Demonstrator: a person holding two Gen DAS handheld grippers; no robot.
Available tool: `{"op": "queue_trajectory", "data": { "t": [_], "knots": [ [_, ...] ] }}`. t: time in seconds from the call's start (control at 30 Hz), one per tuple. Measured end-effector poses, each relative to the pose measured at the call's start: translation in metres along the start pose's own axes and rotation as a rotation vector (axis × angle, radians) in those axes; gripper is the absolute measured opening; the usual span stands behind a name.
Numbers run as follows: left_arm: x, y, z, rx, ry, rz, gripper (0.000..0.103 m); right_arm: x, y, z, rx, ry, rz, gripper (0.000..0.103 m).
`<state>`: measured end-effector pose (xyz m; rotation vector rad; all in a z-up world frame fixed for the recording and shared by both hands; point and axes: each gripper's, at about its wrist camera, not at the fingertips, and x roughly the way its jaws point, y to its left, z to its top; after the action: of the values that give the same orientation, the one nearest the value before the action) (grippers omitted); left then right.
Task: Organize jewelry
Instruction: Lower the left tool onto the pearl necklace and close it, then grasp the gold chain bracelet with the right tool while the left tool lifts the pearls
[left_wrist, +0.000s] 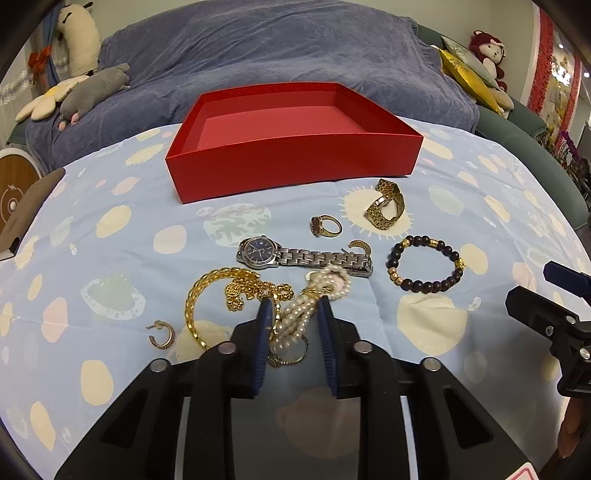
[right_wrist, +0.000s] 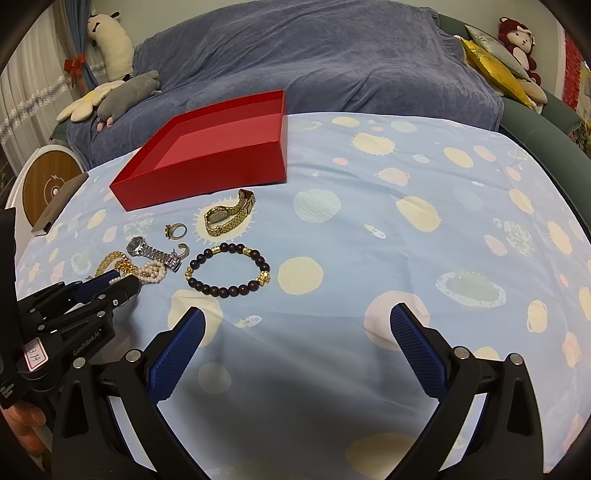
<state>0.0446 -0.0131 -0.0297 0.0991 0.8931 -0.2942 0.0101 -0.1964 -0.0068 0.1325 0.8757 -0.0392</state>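
An empty red box (left_wrist: 295, 162) stands at the back of the table; it also shows in the right wrist view (right_wrist: 207, 162). Jewelry lies in front of it: a silver watch (left_wrist: 295, 254), a gold watch (left_wrist: 386, 210), a gold ring (left_wrist: 327, 225), a dark bead bracelet (left_wrist: 424, 264), a gold chain bracelet (left_wrist: 221, 291), a hoop earring (left_wrist: 162, 334). My left gripper (left_wrist: 293, 306) is closed around a pearl bracelet (left_wrist: 295, 317), which looks blurred. My right gripper (right_wrist: 297, 325) is open and empty over bare cloth, right of the bead bracelet (right_wrist: 229, 269).
The table has a light blue planet-print cloth (right_wrist: 406, 240). A sofa under a blue cover (left_wrist: 277, 48) with plush toys is behind. A brown phone-like slab (left_wrist: 26, 218) lies at the table's left edge. A second small hoop earring (left_wrist: 360, 245) lies by the silver watch.
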Motion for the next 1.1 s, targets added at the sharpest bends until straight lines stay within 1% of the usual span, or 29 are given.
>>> {"op": "queue_trajectory", "data": {
  "t": [0.07, 0.13, 0.4, 0.6, 0.83, 0.9, 1.0, 1.1],
  "knots": [
    [-0.001, 0.0, 0.0, -0.004, 0.001, -0.015, 0.015, 0.0, -0.001, 0.0, 0.0, 0.0, 0.0, 0.098],
    [-0.004, -0.001, -0.001, -0.004, -0.006, -0.031, 0.01, 0.0, -0.001, 0.0, -0.002, -0.002, -0.001, 0.098],
    [-0.033, 0.005, 0.007, -0.047, -0.065, -0.097, 0.007, 0.006, 0.011, 0.004, -0.025, 0.0, 0.01, 0.098],
    [-0.055, 0.026, 0.017, -0.102, -0.117, -0.106, 0.007, 0.017, 0.027, 0.014, -0.071, -0.007, 0.013, 0.096],
    [-0.069, 0.058, 0.02, -0.162, -0.151, -0.068, 0.007, 0.025, 0.034, 0.02, -0.077, -0.003, 0.032, 0.095],
    [-0.07, 0.066, 0.02, -0.177, -0.15, -0.055, 0.007, 0.026, 0.039, 0.021, -0.082, 0.003, 0.051, 0.091],
    [-0.07, 0.077, 0.019, -0.199, -0.146, -0.039, 0.007, 0.028, 0.049, 0.021, -0.081, 0.03, 0.117, 0.082],
    [-0.072, 0.085, 0.017, -0.212, -0.145, -0.024, 0.007, 0.03, 0.069, 0.018, -0.125, 0.058, 0.155, 0.074]
  ]
}}
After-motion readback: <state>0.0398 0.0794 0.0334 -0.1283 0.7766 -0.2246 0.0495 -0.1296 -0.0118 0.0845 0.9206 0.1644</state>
